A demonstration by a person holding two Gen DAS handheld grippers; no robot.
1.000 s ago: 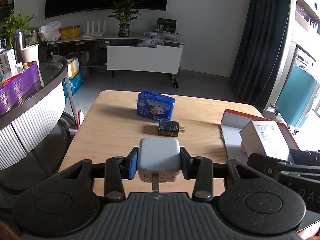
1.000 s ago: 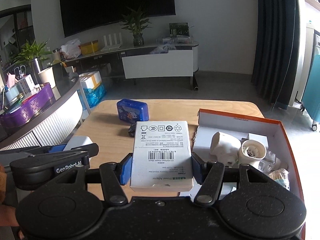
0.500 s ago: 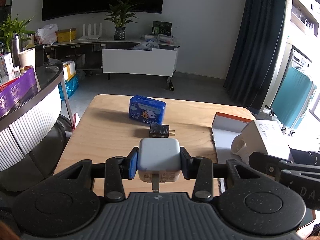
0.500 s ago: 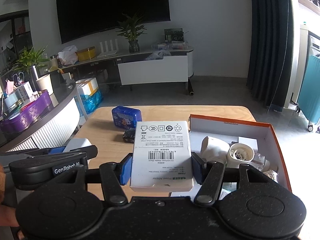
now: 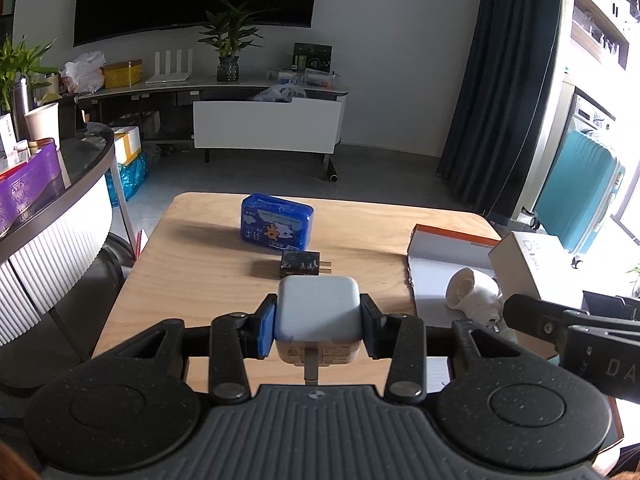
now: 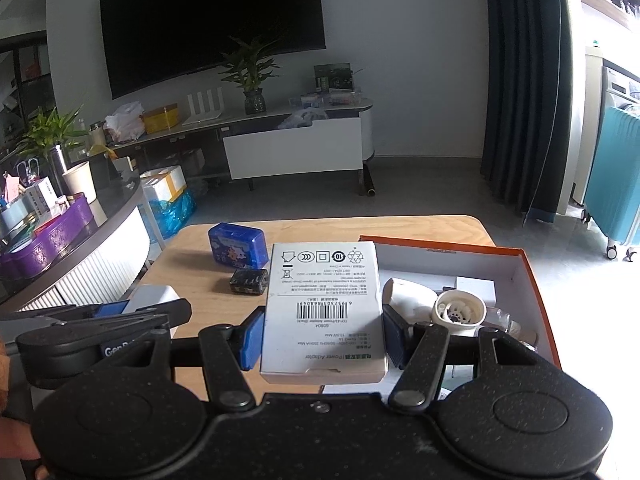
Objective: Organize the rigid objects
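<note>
My left gripper (image 5: 319, 326) is shut on a white charger cube (image 5: 318, 308) and holds it above the wooden table (image 5: 192, 264). My right gripper (image 6: 322, 336) is shut on a white adapter box (image 6: 324, 304), held above the table beside the orange-rimmed open box (image 6: 516, 268). A black charger (image 5: 301, 264) and a blue tin (image 5: 276, 227) lie on the table ahead; both also show in the right wrist view, the charger (image 6: 249, 281) and the tin (image 6: 238, 246). The left gripper's cube shows in the right wrist view (image 6: 150, 296).
The open box holds white plastic fittings (image 6: 458, 312) and other small parts. A curved counter (image 5: 48, 216) with a purple bin stands to the left. A teal suitcase (image 5: 576, 192) stands to the right. A TV stand is at the far wall.
Both grippers have risen and pulled back from the table with their loads held. The table items look smaller and farther. More of the open box's contents shows.
</note>
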